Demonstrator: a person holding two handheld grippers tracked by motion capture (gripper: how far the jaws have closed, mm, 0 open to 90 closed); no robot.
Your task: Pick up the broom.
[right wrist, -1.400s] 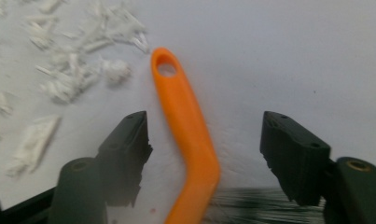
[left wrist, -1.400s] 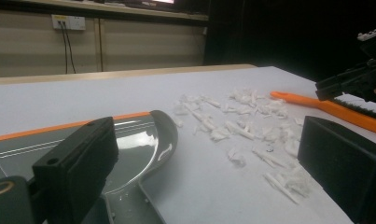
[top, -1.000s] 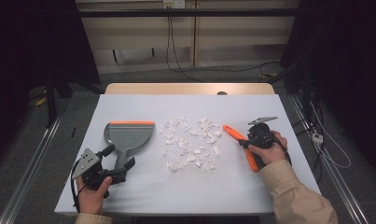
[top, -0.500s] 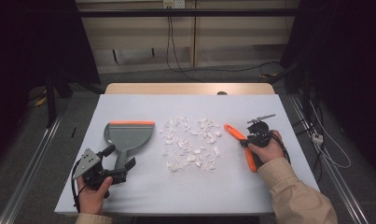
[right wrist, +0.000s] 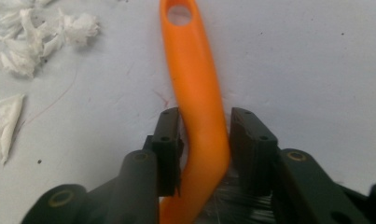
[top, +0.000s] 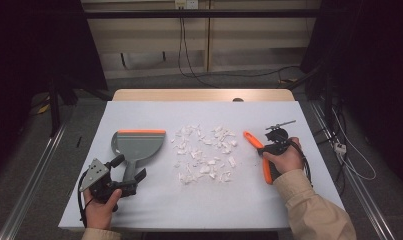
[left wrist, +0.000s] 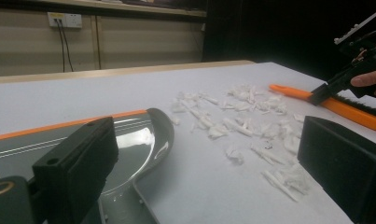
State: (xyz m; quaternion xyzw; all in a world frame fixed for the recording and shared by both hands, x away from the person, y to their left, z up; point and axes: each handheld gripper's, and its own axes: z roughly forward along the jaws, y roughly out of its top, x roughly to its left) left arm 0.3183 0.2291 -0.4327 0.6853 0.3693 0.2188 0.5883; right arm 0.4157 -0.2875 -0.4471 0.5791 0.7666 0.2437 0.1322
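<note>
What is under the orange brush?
The orange brush lies on the white table, black bristles along one side. The right gripper has just closed on its handle. The hand covers part of it, so the table beneath there is hidden.

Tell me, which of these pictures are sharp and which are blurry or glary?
High view: evenly lit table, dark surroundings. Left gripper view: near jaws blurred, glare on the dustpan. Right gripper view: the brush handle fairly sharp, paper scraps soft.

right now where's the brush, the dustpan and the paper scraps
brush (right wrist: 197,93), right gripper view, orange handle
dustpan (top: 139,146), high view, grey pan
paper scraps (top: 204,152), high view, middle of the pile
</note>
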